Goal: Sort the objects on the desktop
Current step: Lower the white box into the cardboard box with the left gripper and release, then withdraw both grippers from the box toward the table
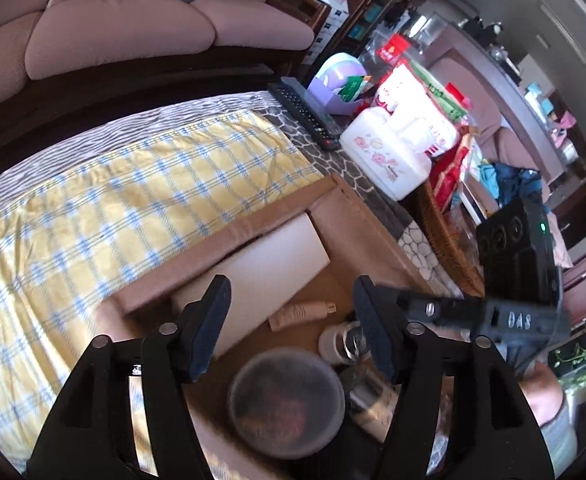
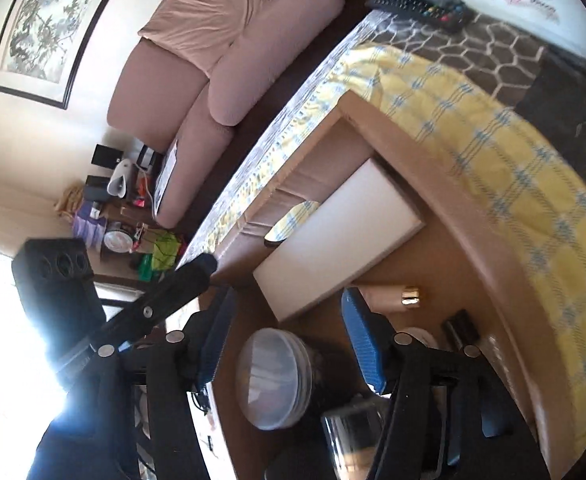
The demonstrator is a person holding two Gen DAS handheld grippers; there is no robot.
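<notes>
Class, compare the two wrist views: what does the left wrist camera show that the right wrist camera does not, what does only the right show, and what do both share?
Only the left wrist view shows the purple tub, the red snack packets and the wicker basket. Only the right wrist view shows the framed painting and the side table clutter. Both share the cardboard box, with the white board and the round lidded container inside, the yellow checked cloth, the remote control and the sofa.

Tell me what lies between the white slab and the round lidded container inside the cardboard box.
In the left wrist view, only bare box floor separates the white slab from the round container; the beige tube lies just beside that stretch.
</notes>
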